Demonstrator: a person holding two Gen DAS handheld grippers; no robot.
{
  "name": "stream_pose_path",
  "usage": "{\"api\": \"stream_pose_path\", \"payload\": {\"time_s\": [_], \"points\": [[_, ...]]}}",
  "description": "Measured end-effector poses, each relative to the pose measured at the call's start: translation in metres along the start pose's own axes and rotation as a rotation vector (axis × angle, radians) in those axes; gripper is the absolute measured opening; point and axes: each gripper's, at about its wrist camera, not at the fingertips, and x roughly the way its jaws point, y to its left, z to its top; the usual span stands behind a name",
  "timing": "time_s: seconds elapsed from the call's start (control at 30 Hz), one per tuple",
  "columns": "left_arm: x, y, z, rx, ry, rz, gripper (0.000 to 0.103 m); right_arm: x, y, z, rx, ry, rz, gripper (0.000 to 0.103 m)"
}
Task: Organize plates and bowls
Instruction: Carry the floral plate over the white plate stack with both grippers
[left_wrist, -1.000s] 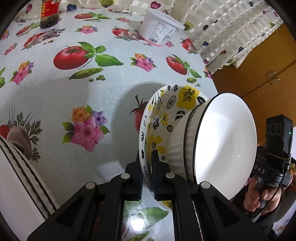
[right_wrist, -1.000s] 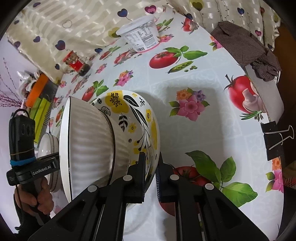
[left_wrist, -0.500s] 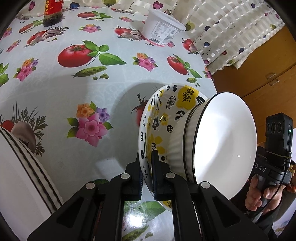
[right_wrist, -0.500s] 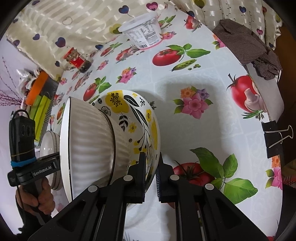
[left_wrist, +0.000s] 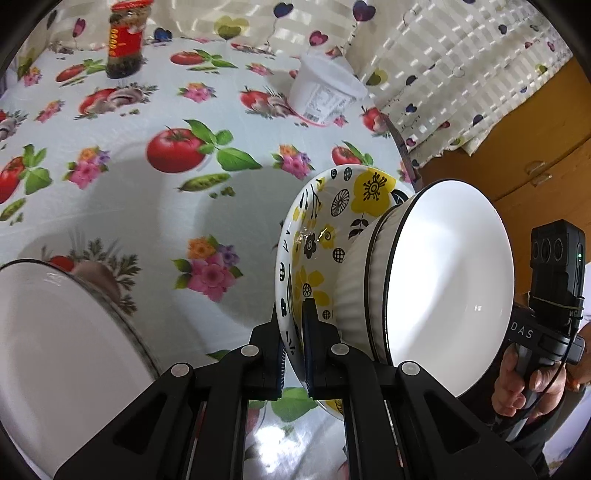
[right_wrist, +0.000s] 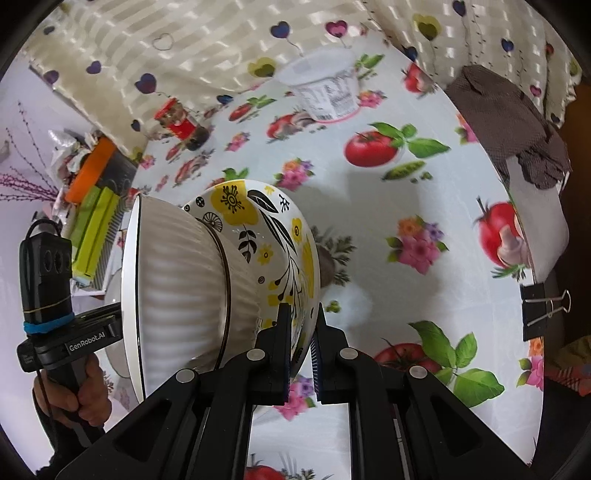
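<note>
floral bowl (left_wrist: 325, 236) held tilted on edge above the tablecloth (left_wrist: 147, 206), ribbed white bowl (left_wrist: 450, 288) nested inside it | left gripper (left_wrist: 293, 325) clamped on the floral rim | right gripper (right_wrist: 301, 328) clamped on the opposite rim | white plate (left_wrist: 55, 332) lower left | lidded tub (left_wrist: 325, 92), jar (left_wrist: 125, 40) far side, upright

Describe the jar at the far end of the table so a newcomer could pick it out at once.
Start at the tablecloth printed with tomatoes and flowers, and follow it to the far edge where the heart-patterned curtain hangs. The glass jar stands upright there, apart from the white plastic tub. Its red lid, red label and dark contents set it apart.
</note>
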Motion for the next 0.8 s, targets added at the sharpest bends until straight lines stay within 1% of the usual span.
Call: {"api": "stream_pose_path", "payload": {"time_s": [0.23,0.43,0.67,0.8], "points": [[-0.033,0.019,-0.002,-0.034,-0.033,0.020,0.006,-0.001,0.038,0.010,-0.053,0.010,0.015,0.009],[-0.065,0.048,-0.010,-0.085,-0.067,0.053,0.006,0.010,0.077,0.011,-0.105,0.036,0.047,0.009],[-0.100,0.091,-0.035,-0.164,-0.101,0.102,0.006,0.035,0.132,0.007,-0.176,0.080,0.087,0.009],[-0.116,0.120,-0.051,-0.217,-0.109,0.135,0.006,0.060,0.163,0.001,-0.212,0.124,0.118,0.009]]}}
